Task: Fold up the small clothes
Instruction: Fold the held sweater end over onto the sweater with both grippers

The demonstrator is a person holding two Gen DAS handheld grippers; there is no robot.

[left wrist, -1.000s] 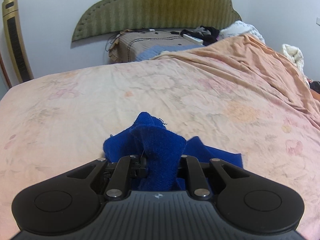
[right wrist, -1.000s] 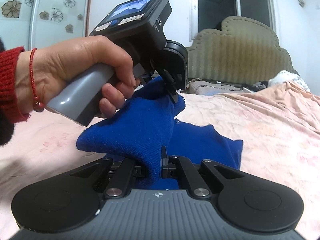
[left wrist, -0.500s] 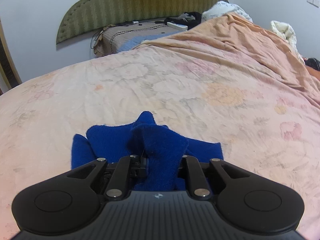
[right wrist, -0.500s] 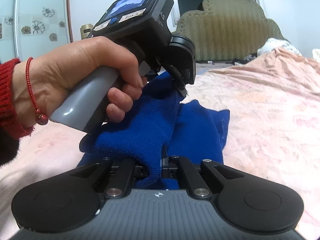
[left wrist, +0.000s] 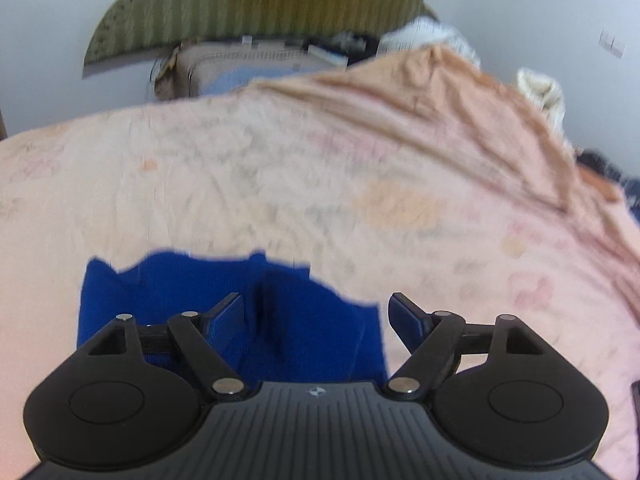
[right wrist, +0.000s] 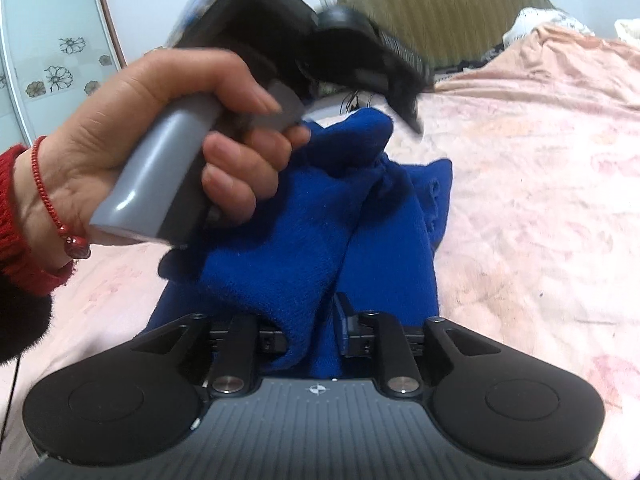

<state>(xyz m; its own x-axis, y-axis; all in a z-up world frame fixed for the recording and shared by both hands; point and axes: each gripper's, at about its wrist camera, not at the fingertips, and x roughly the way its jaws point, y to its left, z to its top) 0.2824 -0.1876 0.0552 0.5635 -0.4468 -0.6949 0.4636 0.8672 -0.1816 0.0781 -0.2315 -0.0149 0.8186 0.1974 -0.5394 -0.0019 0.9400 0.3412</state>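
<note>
A small blue knitted garment (left wrist: 280,304) lies on the pink flowered bed sheet (left wrist: 280,184). My left gripper (left wrist: 316,314) hovers just over the garment's near edge. Its jaws are opening and stand wide apart, with the cloth below them and touching neither pad. In the right wrist view a fold of the blue garment (right wrist: 304,240) rises between the pads of my right gripper (right wrist: 310,330). Those jaws are opening too, and the right pad (right wrist: 342,320) stands just off the cloth. A hand (right wrist: 160,120) in a red sleeve holds the left gripper's handle over the garment's far end.
A green padded headboard (left wrist: 256,0) stands at the far end of the bed, with a brown cushion (left wrist: 224,64) below it. An orange blanket (left wrist: 440,92) is heaped at the far right, beside white cloth (left wrist: 540,88). A flower-patterned door (right wrist: 56,60) is at the left.
My left gripper has let go of the blue fold, which has dropped flat onto the bed. The right jaws have parted from shut, and that gripper has rolled and sunk a little.
</note>
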